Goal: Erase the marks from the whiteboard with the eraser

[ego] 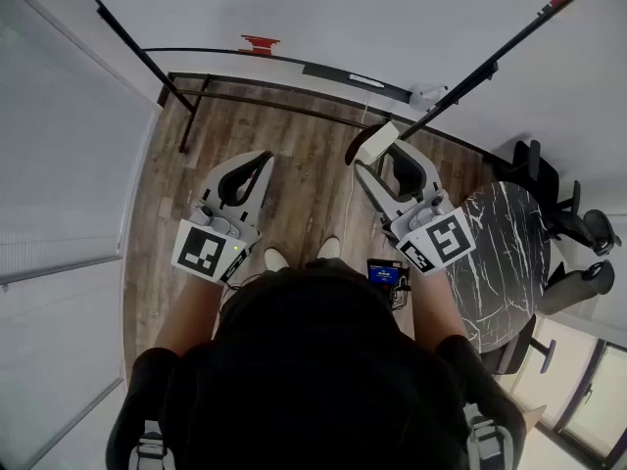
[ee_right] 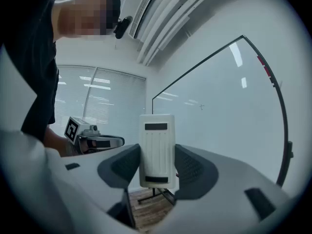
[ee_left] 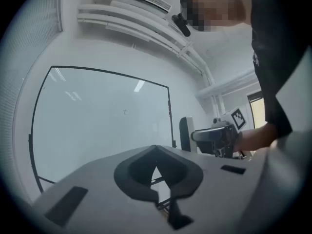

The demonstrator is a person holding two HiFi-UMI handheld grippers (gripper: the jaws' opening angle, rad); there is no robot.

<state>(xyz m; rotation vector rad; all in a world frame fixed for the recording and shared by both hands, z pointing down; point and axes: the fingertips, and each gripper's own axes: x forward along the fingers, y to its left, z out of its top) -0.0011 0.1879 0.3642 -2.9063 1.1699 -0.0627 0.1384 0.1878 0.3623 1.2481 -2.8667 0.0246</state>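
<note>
The whiteboard [ego: 323, 13] stands ahead on a black-framed stand; it looks almost blank. A tiny dark mark [ee_left: 125, 112] shows near its middle in the left gripper view, and the same mark [ee_right: 201, 107] shows in the right gripper view. My right gripper [ego: 377, 152] is shut on a white eraser [ego: 375, 141], held upright between the pads [ee_right: 187, 167], short of the board. The eraser [ee_right: 157, 140] fills the centre of that view. My left gripper [ego: 265, 160] is held beside it, shut with nothing in it, its tips meeting [ee_left: 155, 146].
A round black marble table [ego: 500, 262] and dark office chairs [ego: 573, 228] stand to the right. The board's stand legs [ego: 196, 106] rest on the wood floor. A red object [ego: 260, 43] sits at the board's lower edge. Window blinds [ego: 59, 184] line the left.
</note>
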